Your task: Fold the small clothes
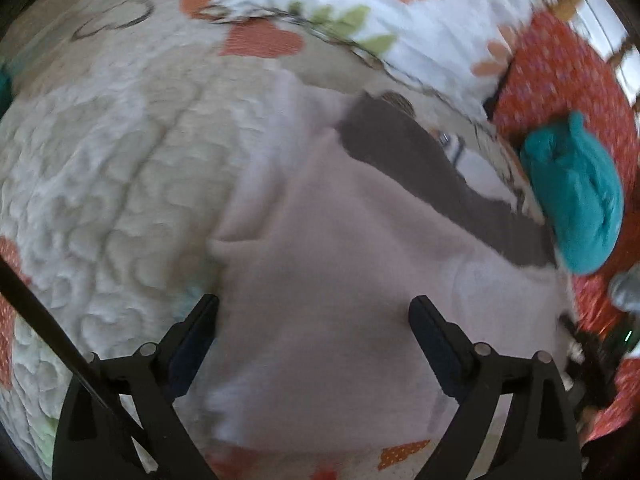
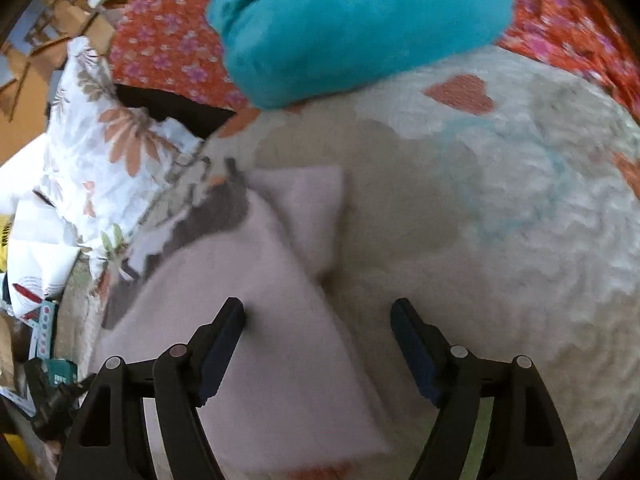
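Note:
A pale pink garment (image 1: pixel 328 264) with a dark grey band (image 1: pixel 432 176) lies flat on the quilted bedspread (image 1: pixel 112 168). My left gripper (image 1: pixel 314 312) is open and empty, hovering over the garment's near part. In the right wrist view the same pink garment (image 2: pixel 256 320) lies at lower left, with a folded flap (image 2: pixel 308 204) pointing away. My right gripper (image 2: pixel 318 320) is open and empty above the garment's right edge. A folded teal garment (image 1: pixel 576 196) lies beyond the pink one; it also shows in the right wrist view (image 2: pixel 352 28).
A white floral pillow (image 1: pixel 400 20) lies at the far side, also in the right wrist view (image 2: pixel 100 152). A red flowered cloth (image 2: pixel 168 40) lies behind the teal garment. Papers and small items (image 2: pixel 36 304) sit at the bed's left edge.

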Demonstrator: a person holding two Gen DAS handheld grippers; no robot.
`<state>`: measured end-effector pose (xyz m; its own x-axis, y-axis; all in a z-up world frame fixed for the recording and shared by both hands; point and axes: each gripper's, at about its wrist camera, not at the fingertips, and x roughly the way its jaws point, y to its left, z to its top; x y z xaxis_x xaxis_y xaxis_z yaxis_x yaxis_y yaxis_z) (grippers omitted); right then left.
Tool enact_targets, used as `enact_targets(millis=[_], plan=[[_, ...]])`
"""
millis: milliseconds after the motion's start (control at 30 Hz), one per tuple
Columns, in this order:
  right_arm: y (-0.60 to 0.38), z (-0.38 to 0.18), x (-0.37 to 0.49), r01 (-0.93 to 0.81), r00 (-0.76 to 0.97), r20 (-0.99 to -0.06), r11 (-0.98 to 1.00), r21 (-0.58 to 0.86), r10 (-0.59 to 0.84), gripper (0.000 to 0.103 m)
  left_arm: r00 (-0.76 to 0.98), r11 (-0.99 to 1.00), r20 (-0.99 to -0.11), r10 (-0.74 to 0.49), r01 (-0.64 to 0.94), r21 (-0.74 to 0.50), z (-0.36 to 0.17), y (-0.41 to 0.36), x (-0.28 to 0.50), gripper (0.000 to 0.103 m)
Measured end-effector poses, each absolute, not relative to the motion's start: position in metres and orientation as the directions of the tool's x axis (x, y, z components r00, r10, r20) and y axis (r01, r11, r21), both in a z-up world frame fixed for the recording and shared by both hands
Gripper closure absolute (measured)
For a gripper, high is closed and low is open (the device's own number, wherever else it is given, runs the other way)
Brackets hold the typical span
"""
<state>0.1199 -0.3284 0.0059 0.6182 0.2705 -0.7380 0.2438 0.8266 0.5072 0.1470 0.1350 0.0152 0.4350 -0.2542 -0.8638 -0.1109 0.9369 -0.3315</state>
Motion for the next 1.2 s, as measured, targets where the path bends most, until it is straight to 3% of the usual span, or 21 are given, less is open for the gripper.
enact_targets(millis=[33,67,100,133,167,400,533,600,667,700,733,767,900,1000,1200], plan=[[-0.321,0.004,0.126,0.220,0.607,-0.737,0.829,0.514,0.297,0.038,0.421,0.943,-0.870,-0.257,-0.088,-0.321,0.015,0.126,0.147,0.013],[-0.310,0.003,0.133,0.195,0.590,-0.746,0.841,0.504,0.310,0.051,0.414,0.949,-0.874,-0.256,-0.064,-0.308,0.017,0.117,0.147,0.038],[-0.302,0.003,0.136,0.176,0.583,-0.749,0.851,0.495,0.315,0.056,0.405,0.948,-0.874,-0.269,-0.046,-0.313,0.019,0.111,0.146,0.072],[-0.296,0.002,0.139,0.165,0.574,-0.752,0.854,0.494,0.325,0.071,0.386,0.940,-0.872,-0.301,-0.031,-0.339,0.020,0.106,0.146,0.082],[-0.295,0.002,0.141,0.165,0.563,-0.749,0.840,0.517,0.351,0.078,0.386,0.937,-0.868,-0.312,-0.030,-0.349,0.025,0.105,0.144,0.083],[-0.323,0.026,0.113,0.200,0.567,-0.688,0.734,0.648,0.453,0.085,0.405,0.874,-0.804,-0.435,-0.024,-0.485,0.059,0.126,0.114,0.085],[-0.320,0.043,0.072,0.146,0.538,-0.713,0.784,0.604,0.449,0.084,0.328,0.889,-0.849,-0.414,-0.055,-0.455,0.039,0.138,0.081,0.082],[-0.319,0.038,0.057,0.136,0.495,-0.777,0.849,0.511,0.389,0.075,0.283,0.905,-0.884,-0.372,-0.101,-0.413,0.021,0.145,0.074,0.072],[-0.319,0.033,0.050,0.150,0.477,-0.844,0.924,0.351,0.244,0.071,0.293,0.880,-0.865,-0.408,-0.126,-0.458,0.016,0.157,0.070,0.069],[-0.325,0.032,0.044,0.160,0.487,-0.852,0.939,0.305,0.194,0.058,0.298,0.864,-0.852,-0.431,-0.137,-0.485,0.017,0.164,0.069,0.068],[-0.333,0.034,0.038,0.182,0.507,-0.845,0.938,0.294,0.166,0.052,0.318,0.860,-0.848,-0.424,-0.153,-0.487,0.022,0.174,0.066,0.066],[-0.341,0.038,0.034,0.210,0.528,-0.838,0.935,0.287,0.139,0.049,0.346,0.870,-0.854,-0.388,-0.169,-0.464,0.028,0.182,0.062,0.061],[-0.364,0.069,0.012,0.294,0.630,-0.776,0.926,0.237,-0.001,0.049,0.456,0.924,-0.883,-0.113,-0.278,-0.262,0.049,0.209,0.054,0.061],[-0.354,0.090,0.010,0.265,0.679,-0.733,0.918,0.296,0.041,0.058,0.506,0.919,-0.861,-0.049,-0.314,-0.237,0.060,0.221,0.050,0.061],[-0.249,0.104,0.055,-0.019,0.621,-0.727,0.932,0.361,0.294,0.062,0.540,0.922,-0.840,-0.044,-0.303,-0.243,0.068,0.217,0.050,0.051]])
